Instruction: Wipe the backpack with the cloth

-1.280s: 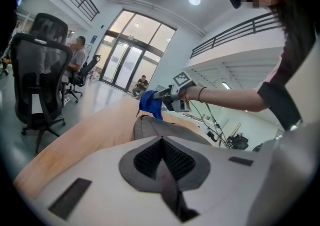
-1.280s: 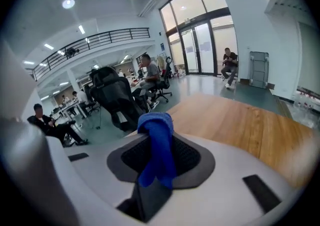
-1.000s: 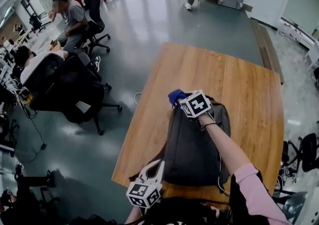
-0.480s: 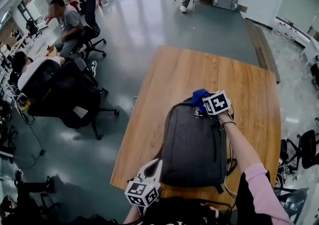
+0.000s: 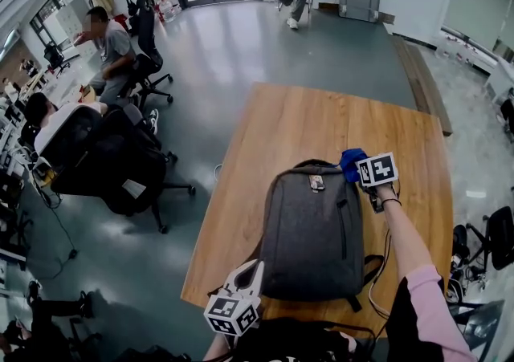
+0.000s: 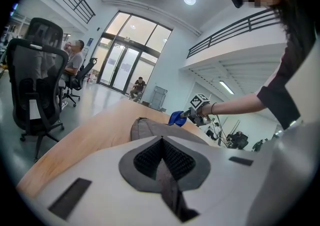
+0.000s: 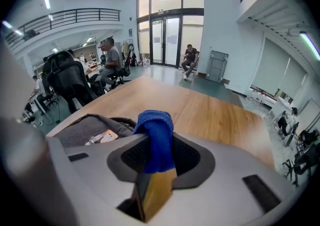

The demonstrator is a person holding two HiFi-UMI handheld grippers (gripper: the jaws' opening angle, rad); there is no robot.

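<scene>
The wooden table (image 5: 321, 119) stands on a grey floor, with office chairs (image 5: 104, 152) off to its left. A grey backpack (image 5: 312, 232) lies flat on the table's near half. Its top points away from the person and its base is close to the near edge. The right gripper (image 5: 359, 168) is held out at the backpack's top right corner, its jaws clamped on a folded blue cloth (image 5: 350, 161). The cloth sits just beside that corner; contact cannot be made out. The left gripper (image 5: 247, 274) hangs low at the table's near edge by the backpack's bottom left corner, its jaws drawn together to a thin seam. A small tag (image 5: 316, 183) sits near the backpack's top.
</scene>
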